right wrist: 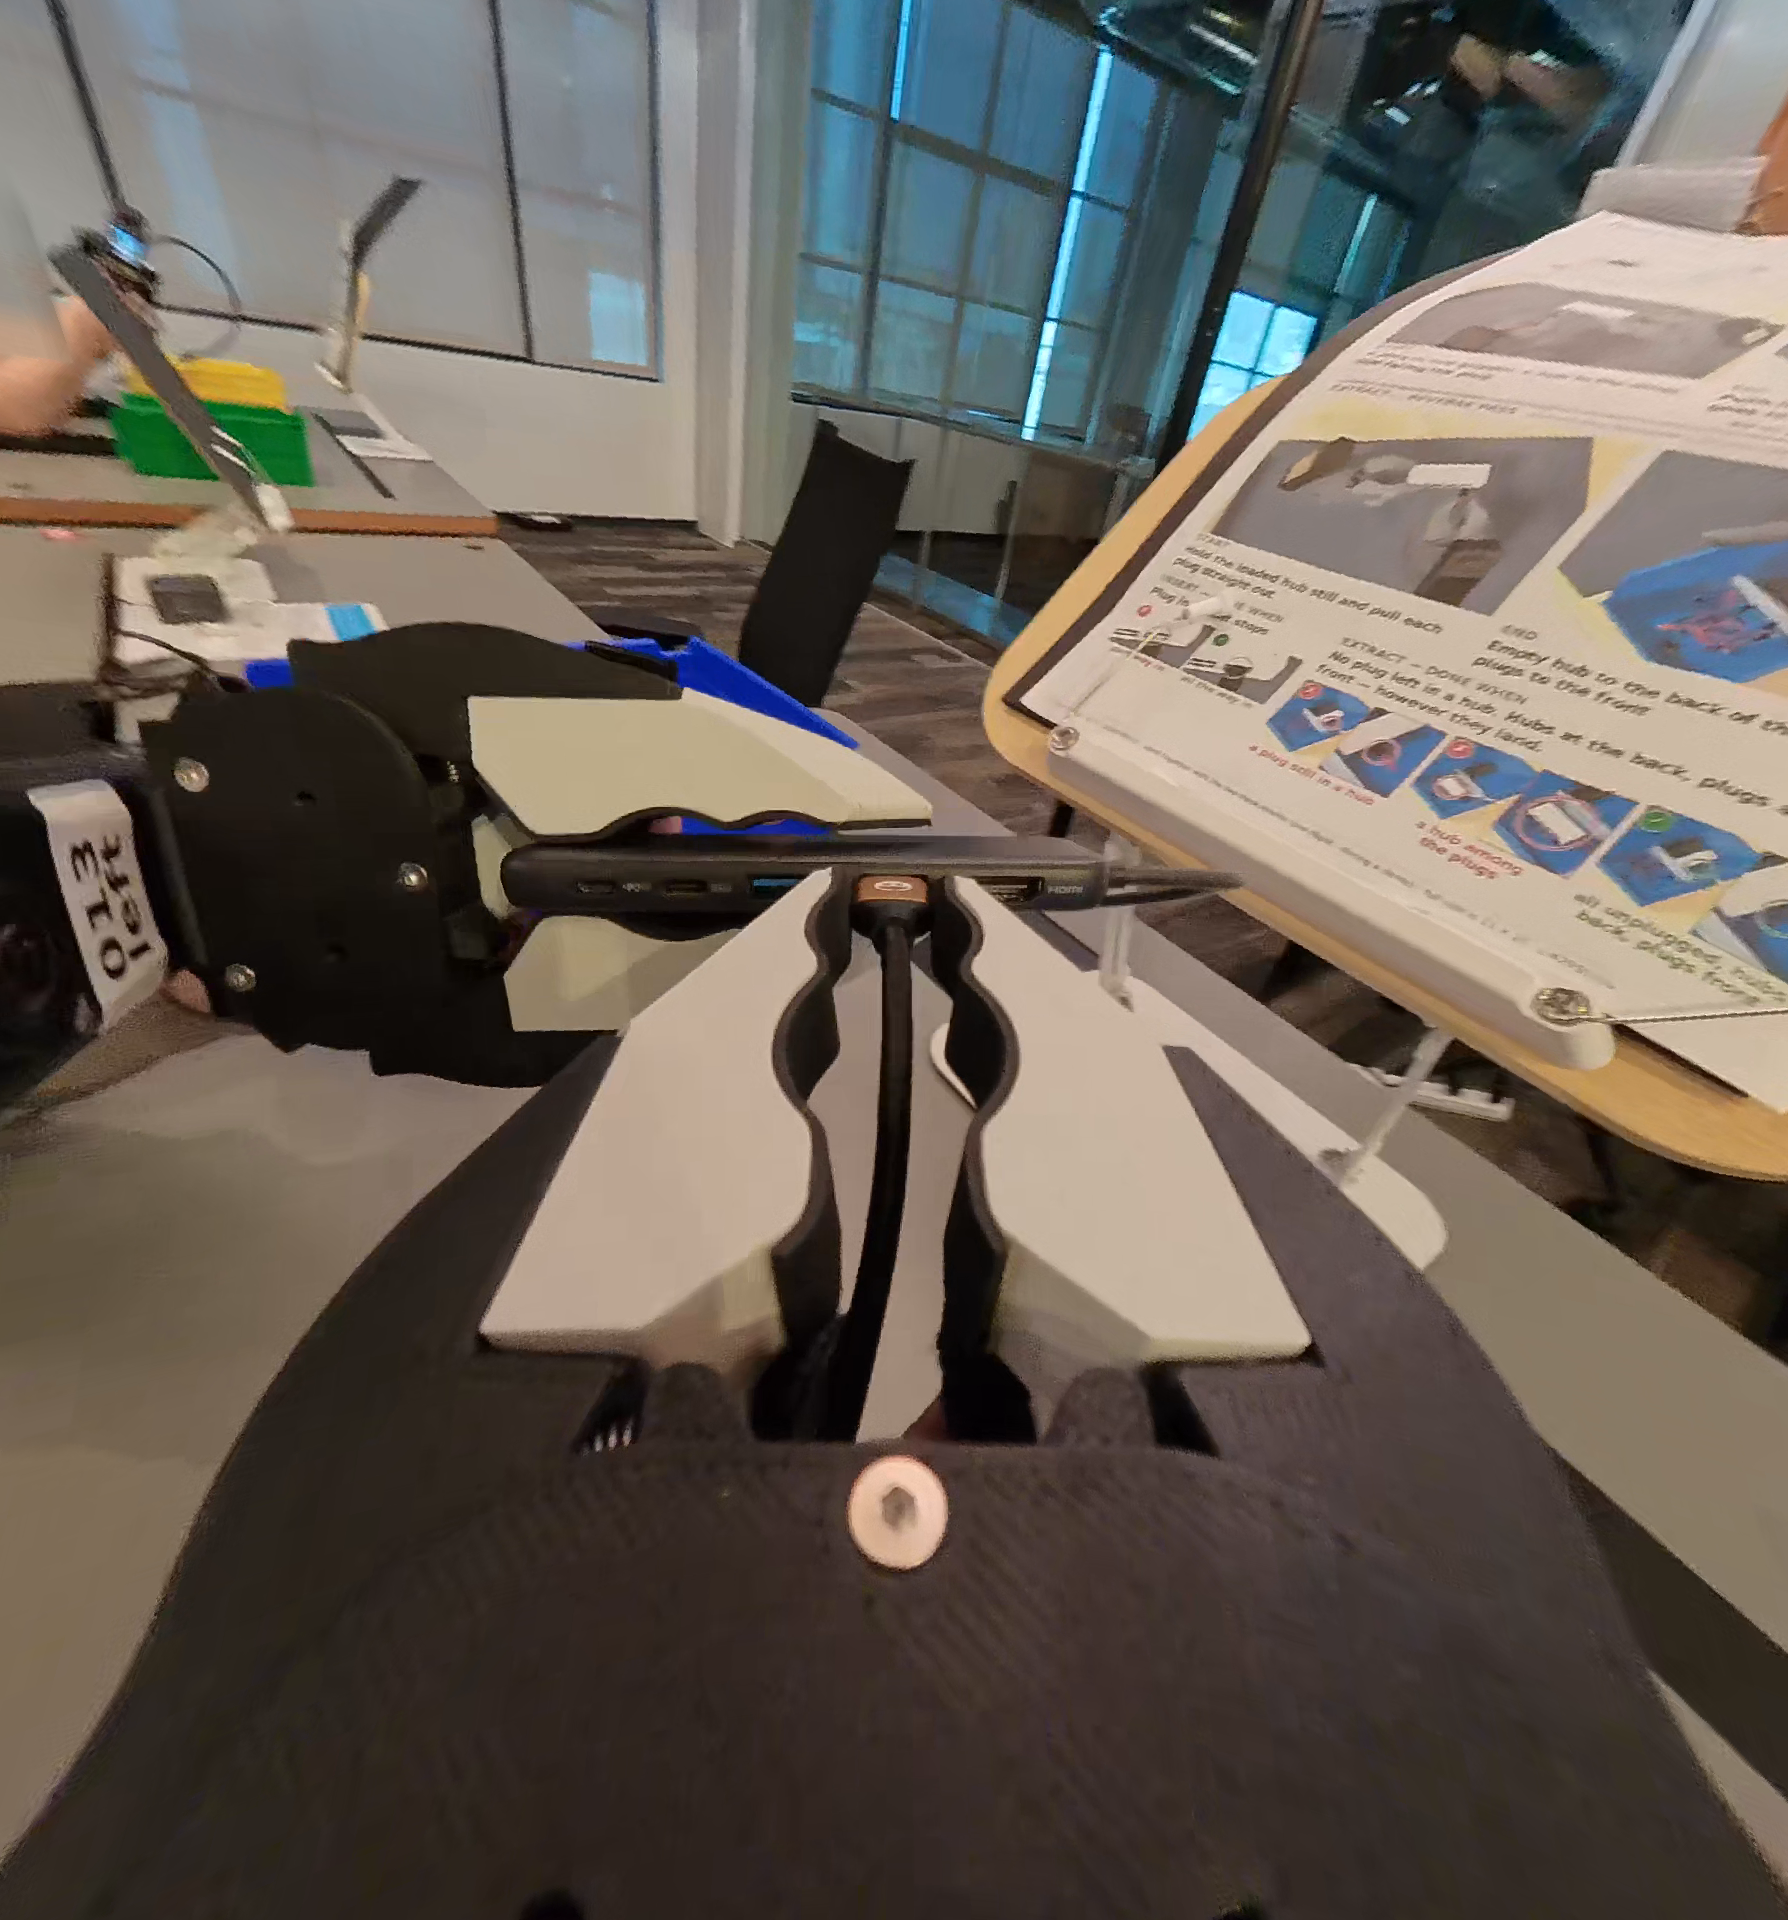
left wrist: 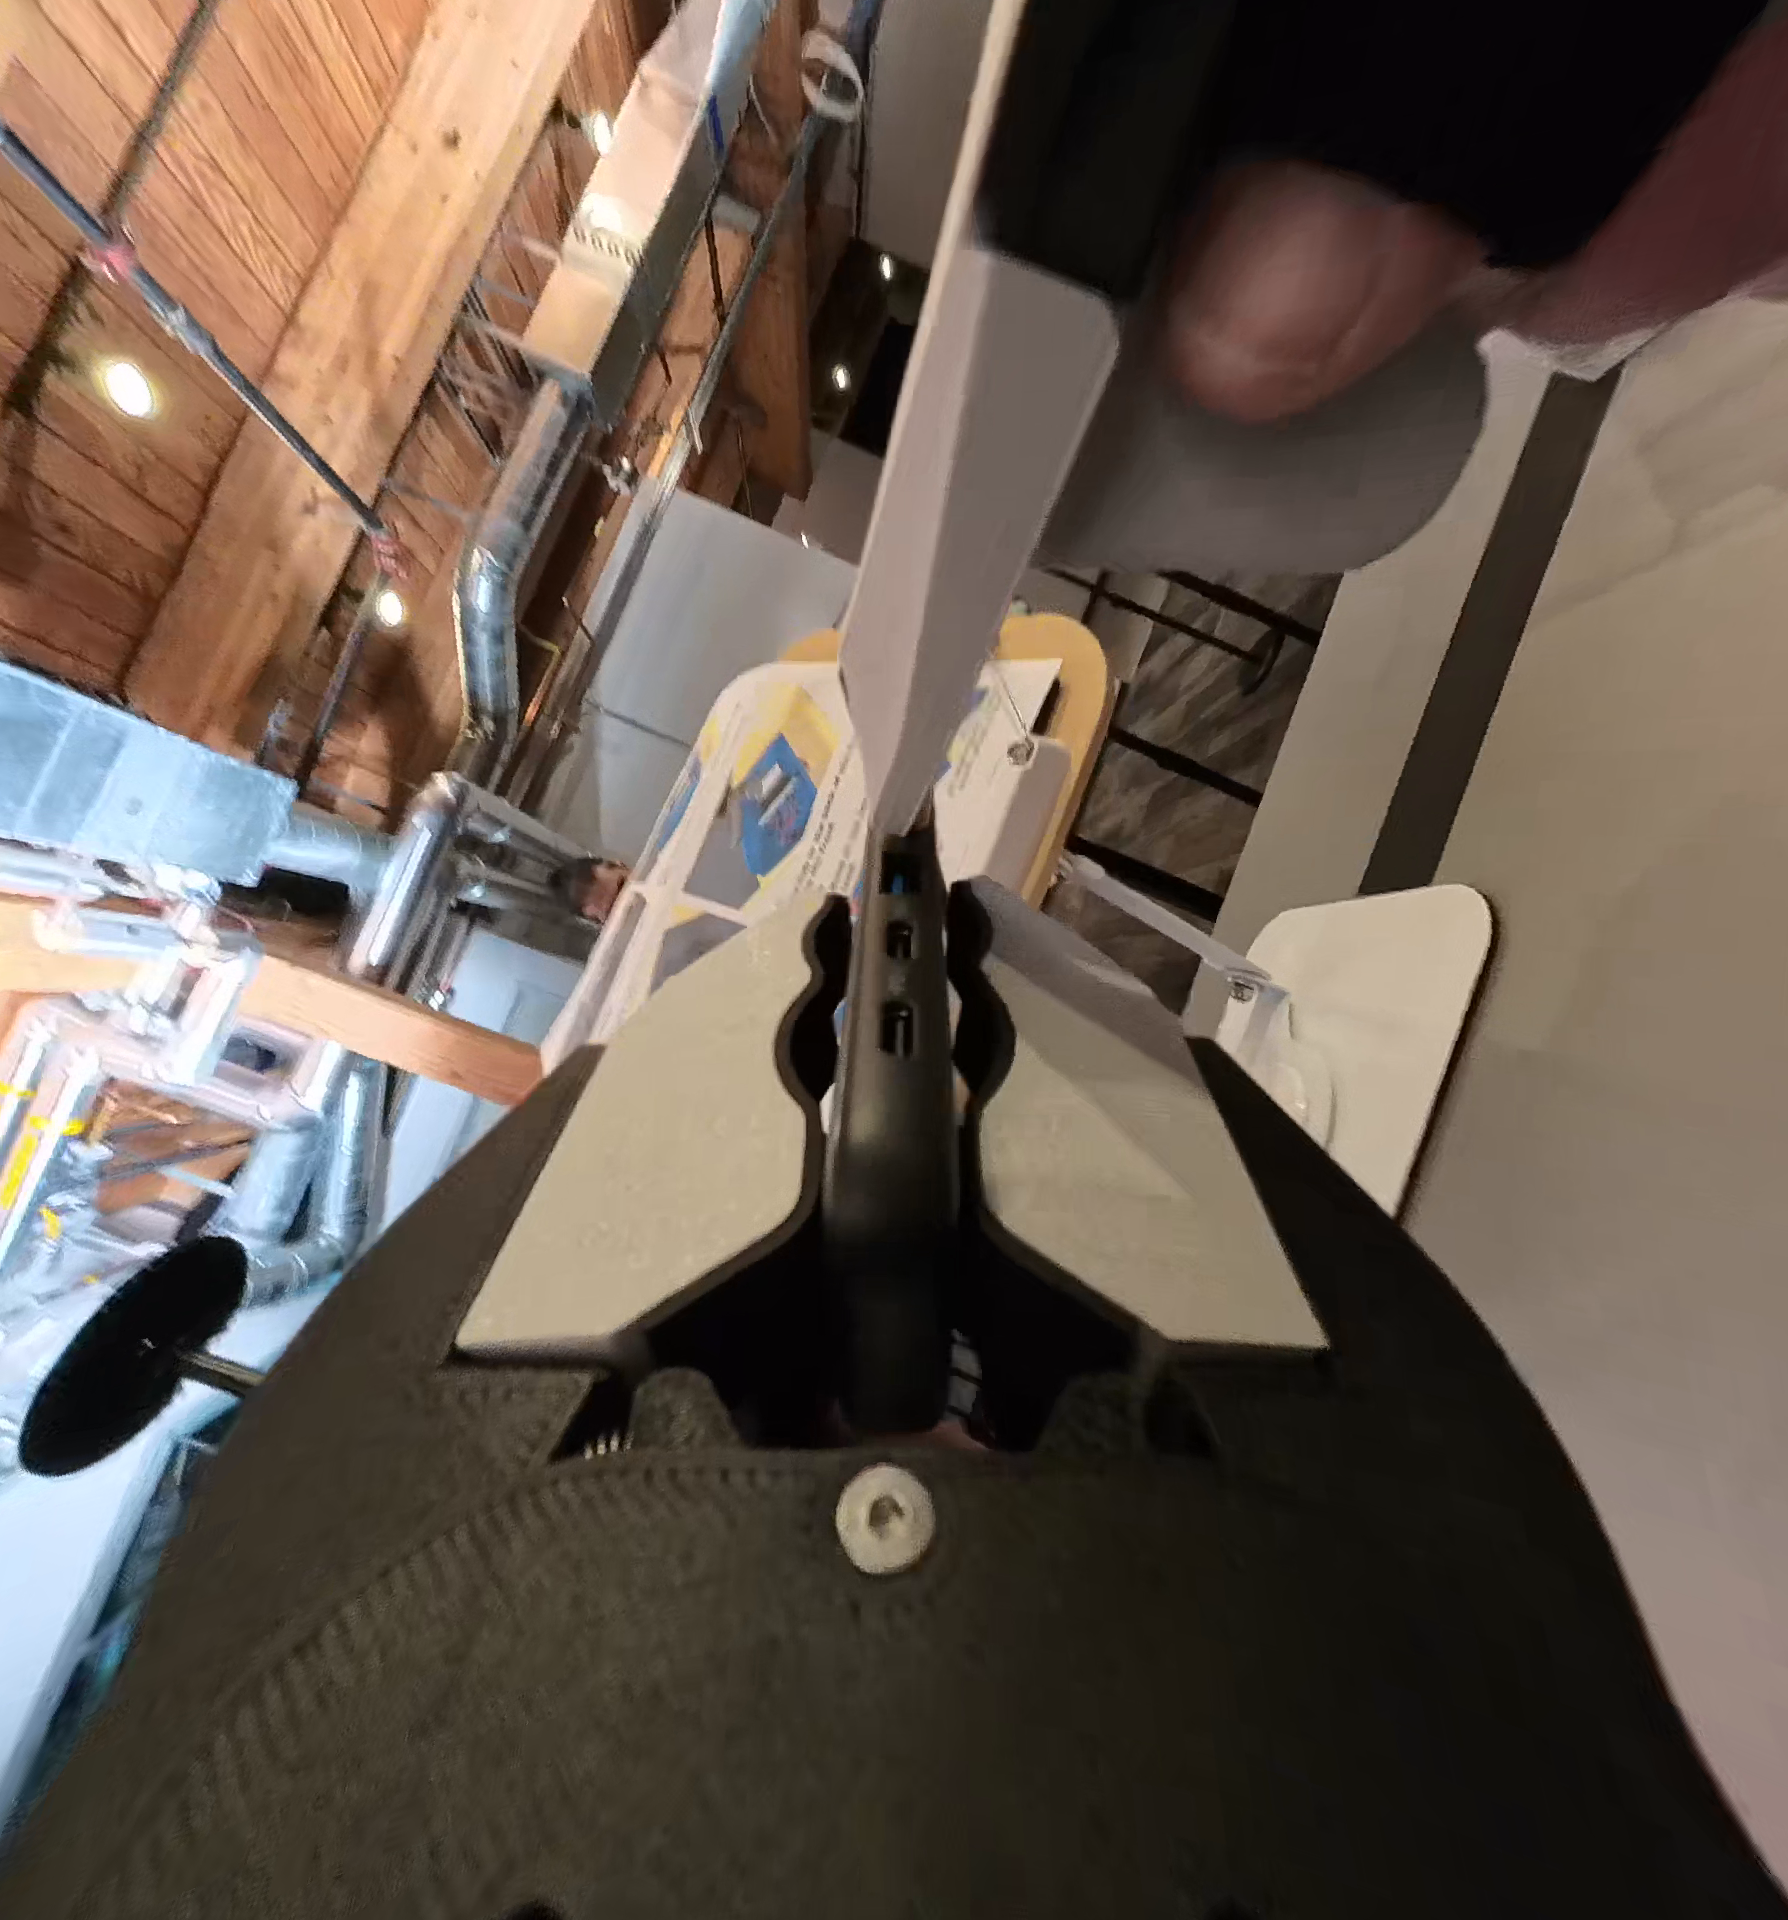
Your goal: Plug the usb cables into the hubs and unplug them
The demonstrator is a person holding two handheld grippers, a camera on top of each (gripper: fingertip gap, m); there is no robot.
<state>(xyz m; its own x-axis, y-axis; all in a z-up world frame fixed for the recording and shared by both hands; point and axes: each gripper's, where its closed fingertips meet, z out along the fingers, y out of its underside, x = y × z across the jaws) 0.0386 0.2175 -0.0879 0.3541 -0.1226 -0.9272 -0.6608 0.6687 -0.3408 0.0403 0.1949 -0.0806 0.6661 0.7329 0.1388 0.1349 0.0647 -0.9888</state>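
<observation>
In the right wrist view, my left gripper [right wrist: 708, 883] comes in from the left, shut on a slim dark USB hub [right wrist: 973, 854] that it holds level above the table. My right gripper [right wrist: 891, 896] is shut on a USB plug with a copper collar [right wrist: 892, 886]. The collar sits against the hub's port side and its metal tip is hidden. The plug's black cable [right wrist: 895, 1049] runs back between my fingers. In the left wrist view the hub [left wrist: 895, 1101] is edge-on in my left gripper [left wrist: 895, 920]. A right gripper finger [left wrist: 931, 623] reaches down to the hub's far end.
A wooden stand with a printed instruction sheet [right wrist: 1492, 675] rises at the right, on the grey table [right wrist: 194, 1195]. A blue bin [right wrist: 755, 681] sits behind the left gripper. A black chair [right wrist: 817, 561] and green and yellow bins [right wrist: 215, 436] are farther back. A person's arm shows at far left. My two grippers' fingertips are within a few centimetres of each other.
</observation>
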